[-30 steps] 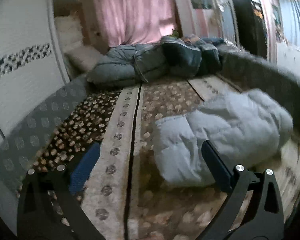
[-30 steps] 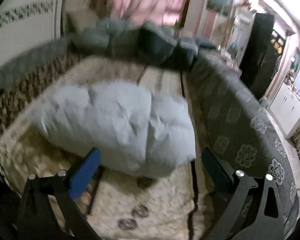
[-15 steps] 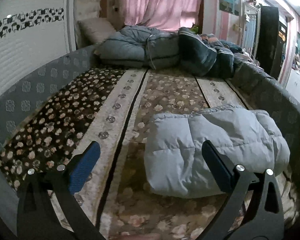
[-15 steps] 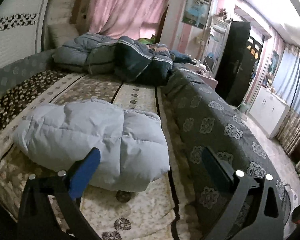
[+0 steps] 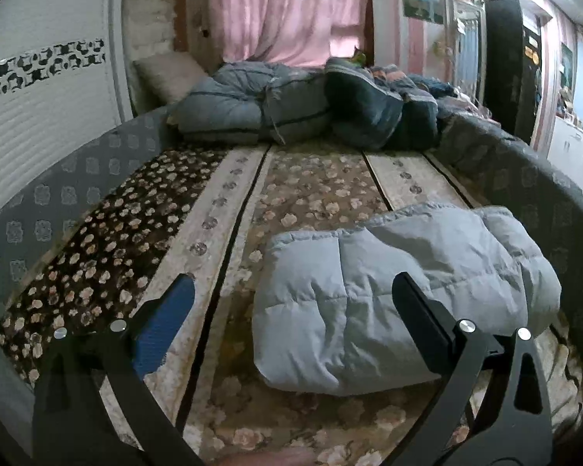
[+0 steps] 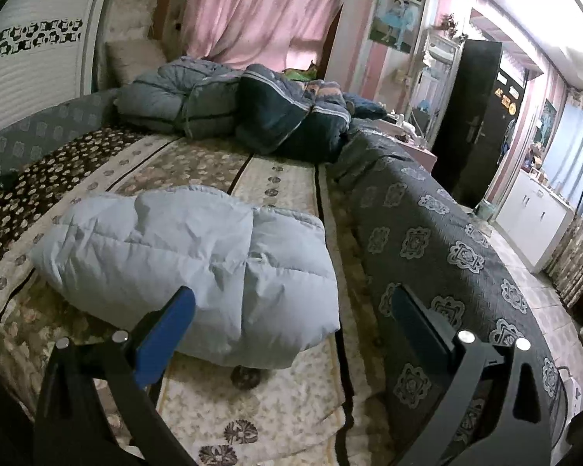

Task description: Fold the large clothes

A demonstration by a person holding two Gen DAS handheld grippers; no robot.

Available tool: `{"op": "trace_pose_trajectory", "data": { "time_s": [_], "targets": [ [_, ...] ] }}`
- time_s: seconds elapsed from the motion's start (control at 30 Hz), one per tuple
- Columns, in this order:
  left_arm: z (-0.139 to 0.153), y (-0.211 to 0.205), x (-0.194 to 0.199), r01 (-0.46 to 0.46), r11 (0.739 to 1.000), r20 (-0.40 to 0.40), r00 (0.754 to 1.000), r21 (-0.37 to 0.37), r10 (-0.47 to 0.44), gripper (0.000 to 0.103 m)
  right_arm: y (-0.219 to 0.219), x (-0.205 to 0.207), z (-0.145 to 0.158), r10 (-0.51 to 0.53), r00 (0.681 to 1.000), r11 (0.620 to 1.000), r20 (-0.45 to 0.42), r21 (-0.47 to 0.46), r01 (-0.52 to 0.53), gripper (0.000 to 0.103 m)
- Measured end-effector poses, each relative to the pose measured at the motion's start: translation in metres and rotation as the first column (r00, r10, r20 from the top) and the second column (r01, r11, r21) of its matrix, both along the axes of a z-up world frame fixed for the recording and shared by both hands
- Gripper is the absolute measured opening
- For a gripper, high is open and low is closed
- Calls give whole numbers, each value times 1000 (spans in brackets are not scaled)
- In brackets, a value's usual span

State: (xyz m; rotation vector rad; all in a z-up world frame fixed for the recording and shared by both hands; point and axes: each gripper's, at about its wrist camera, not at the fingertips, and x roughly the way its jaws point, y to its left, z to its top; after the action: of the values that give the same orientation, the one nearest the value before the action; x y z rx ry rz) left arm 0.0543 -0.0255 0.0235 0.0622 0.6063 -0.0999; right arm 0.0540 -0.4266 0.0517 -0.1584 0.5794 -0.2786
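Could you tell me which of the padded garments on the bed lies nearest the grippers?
The light blue puffer jacket, folded alone on the floral bedspread just ahead of both open grippers. The grey bundle and dark navy bundle sit far back by the curtain.

No readable text anywhere in either view. The black door (image 6: 482, 116) at the back carries a few small gold plaques, but they're far too small and blurred to make out any characters. The framed picture (image 6: 394, 17) on the striped wall shows figures only, no caption legible. The wardrobe panel's (image 5: 42, 66) black-and-white band is pattern, not lettering.
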Motion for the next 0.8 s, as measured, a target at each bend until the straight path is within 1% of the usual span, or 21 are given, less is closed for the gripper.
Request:
{"op": "trace_pose_trajectory", "data": {
  "time_s": [0.1, 0.17, 0.2, 0.27, 0.3, 0.43, 0.5, 0.57, 0.63, 0.8],
  "targets": [
    [-8, 7, 8, 4, 999, -55, 998, -45, -7, 100, -7, -2, 0, -13, 1000, 999, 8, 36, 13, 101],
    [-15, 11, 11, 10, 999, -87, 996, -52, -15, 100, -13, -2, -2, -24, 1000, 997, 5, 69, 24, 101],
    [-18, 12, 12, -6, 1000, -90, 996, -26, 4, 100, -15, -3, -3, -29, 1000, 996, 1, 81, 29, 101],
    [-17, 16, 9, -56, 998, -49, 997, 37, 58, 100, -20, -5, -5, -29, 1000, 994, -7, 106, 30, 101],
    [-17, 19, 7, -74, 996, -39, 996, 46, 76, 100, -21, -5, -7, -24, 1000, 993, -16, 117, 26, 101],
    [-14, 30, 2, -115, 993, -44, 992, 12, 116, 100, -24, -10, -10, -15, 999, 991, -29, 131, 19, 101],
    [-14, 30, 0, -122, 993, -49, 991, 12, 122, 100, -24, -12, -11, -2, 1000, 991, -30, 134, 6, 101],
    [-16, 28, -3, -124, 992, -59, 990, 27, 126, 100, -23, -14, -12, 15, 999, 992, -39, 128, -10, 101],
    [-17, 26, -6, -117, 993, -72, 990, 23, 119, 100, -27, -14, -14, 13, 999, 992, -46, 125, -7, 101],
    [-17, 18, -12, -105, 994, -81, 991, 11, 105, 100, -36, -15, -12, 2, 999, 983, -38, 183, 5, 101]
  ]
}}
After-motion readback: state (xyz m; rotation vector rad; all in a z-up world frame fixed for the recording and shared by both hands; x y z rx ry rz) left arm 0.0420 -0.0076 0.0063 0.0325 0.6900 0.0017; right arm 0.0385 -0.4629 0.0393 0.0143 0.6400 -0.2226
